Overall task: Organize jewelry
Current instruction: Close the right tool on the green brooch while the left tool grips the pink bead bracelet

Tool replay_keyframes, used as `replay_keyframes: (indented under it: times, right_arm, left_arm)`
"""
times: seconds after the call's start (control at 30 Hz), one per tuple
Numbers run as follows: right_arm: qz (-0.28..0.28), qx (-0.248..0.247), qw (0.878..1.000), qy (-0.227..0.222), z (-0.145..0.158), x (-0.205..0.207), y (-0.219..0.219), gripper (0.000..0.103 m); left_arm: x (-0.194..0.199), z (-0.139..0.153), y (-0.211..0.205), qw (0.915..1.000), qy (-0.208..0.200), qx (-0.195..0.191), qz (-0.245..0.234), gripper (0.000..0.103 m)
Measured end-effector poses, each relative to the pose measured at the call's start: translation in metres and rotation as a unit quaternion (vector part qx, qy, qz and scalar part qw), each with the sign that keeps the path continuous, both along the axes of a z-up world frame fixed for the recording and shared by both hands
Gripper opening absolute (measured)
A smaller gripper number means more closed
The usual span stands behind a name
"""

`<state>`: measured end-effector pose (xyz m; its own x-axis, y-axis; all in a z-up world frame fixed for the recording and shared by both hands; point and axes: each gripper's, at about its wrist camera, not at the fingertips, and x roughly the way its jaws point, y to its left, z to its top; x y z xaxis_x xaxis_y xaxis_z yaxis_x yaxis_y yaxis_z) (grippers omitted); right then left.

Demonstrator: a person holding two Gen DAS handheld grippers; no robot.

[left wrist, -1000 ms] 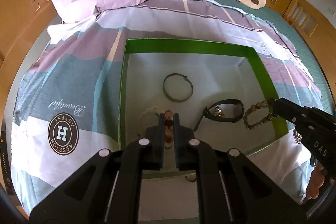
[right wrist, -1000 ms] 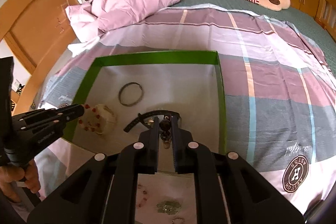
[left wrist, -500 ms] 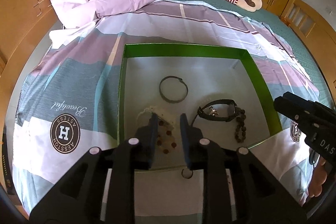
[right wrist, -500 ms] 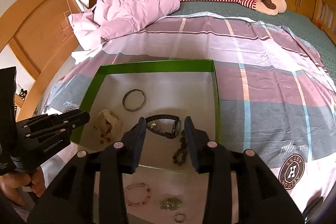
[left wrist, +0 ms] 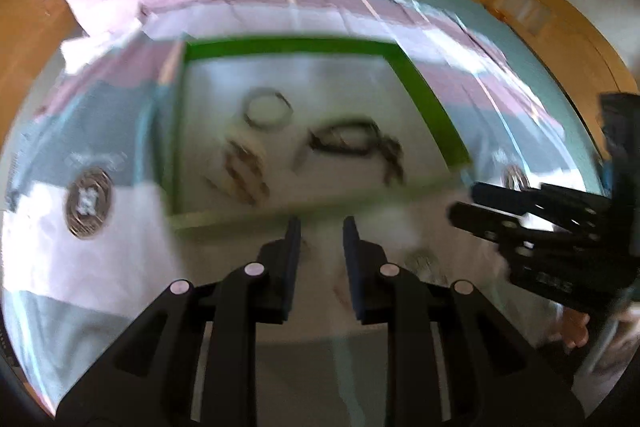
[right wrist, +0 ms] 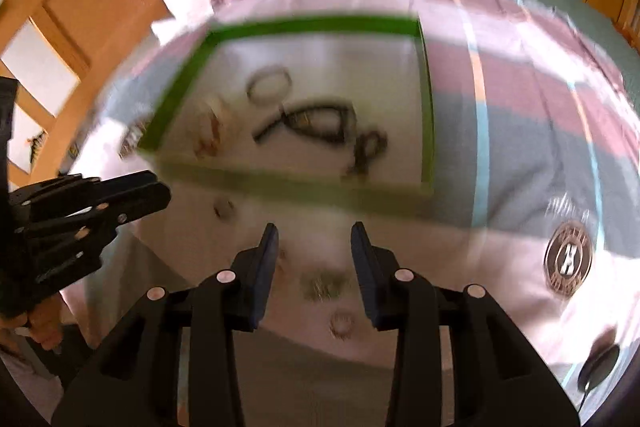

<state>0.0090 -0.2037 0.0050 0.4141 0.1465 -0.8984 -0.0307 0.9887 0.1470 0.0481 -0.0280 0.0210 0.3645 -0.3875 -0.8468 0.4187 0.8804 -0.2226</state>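
Both claws have pulled back out of the green box (left wrist: pixel 424 95) since a second ago, leaving their bead bracelets inside it. Left claw (left wrist: pixel 318 227) and right claw (right wrist: pixel 314 235) now hover over the bed (right wrist: pixel 520 115) in front of the box, jaws parted and empty, having opened within the last second. A ring-shaped bangle (left wrist: pixel 266 109), a black watch (left wrist: pixel 348 139) and both bracelets lie in the box; small pieces (right wrist: pixel 324 285) lie outside, all blurred.
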Motion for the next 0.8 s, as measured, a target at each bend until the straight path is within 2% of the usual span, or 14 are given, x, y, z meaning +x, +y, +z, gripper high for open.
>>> replay_keyframes:
  times: [0.17,0.4,0.8]
  right_arm:
    - [0.004,-0.007,0.999,0.038,-0.024,-0.004,0.001,0.036]
    - [0.028,-0.024,0.997,0.071,-0.042,-0.009,0.008,0.036]
    - [0.039,-0.033,0.995,0.087,-0.053,-0.008,0.015,0.036]
  left_arm:
    - [-0.009,-0.038,-0.020,0.9984,0.034,0.040,-0.022,0.022]
    - [-0.005,-0.072,-0.035,0.9950,0.055,0.078,-0.029,0.022]
    - [-0.011,-0.090,-0.053,0.9917,0.051,0.110,-0.042,0.023]
